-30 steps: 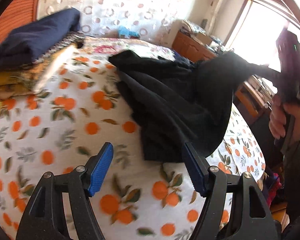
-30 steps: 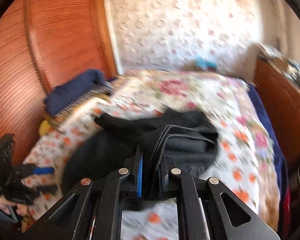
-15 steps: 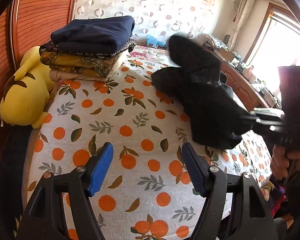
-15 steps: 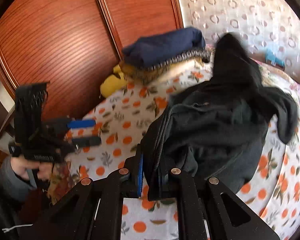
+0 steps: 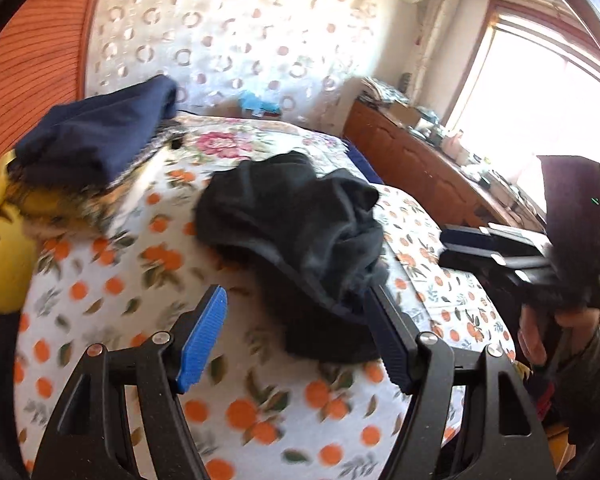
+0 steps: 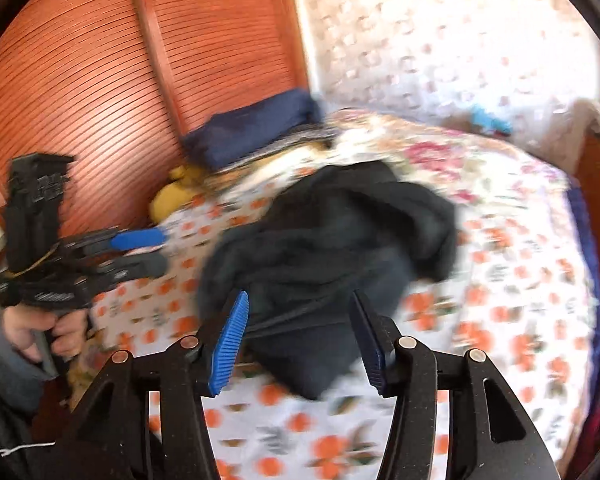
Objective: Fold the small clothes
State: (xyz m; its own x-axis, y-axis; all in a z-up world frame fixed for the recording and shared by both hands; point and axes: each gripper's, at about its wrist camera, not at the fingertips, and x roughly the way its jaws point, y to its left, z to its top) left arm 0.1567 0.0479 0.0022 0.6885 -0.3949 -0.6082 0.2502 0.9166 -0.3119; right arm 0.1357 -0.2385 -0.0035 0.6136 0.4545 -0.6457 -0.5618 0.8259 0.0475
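black garment [image 5: 300, 216], orange-print bedsheet [image 5: 112, 300], seemingly navy pile-top [image 5: 100, 136]

- You are working in a home bedroom: a bed [image 5: 112, 344] under an orange-print sheet fills both views.
- Behind it stands a slatted wooden wardrobe [image 6: 100, 80] and circle-patterned wallpaper [image 5: 228, 40].
- A stack of folded clothes [image 5: 96, 140] and a yellow plush toy [image 5: 0, 248] sit at the bed's head.
- A cluttered wooden dresser [image 5: 416, 160] runs beneath a bright window [image 5: 540, 92].
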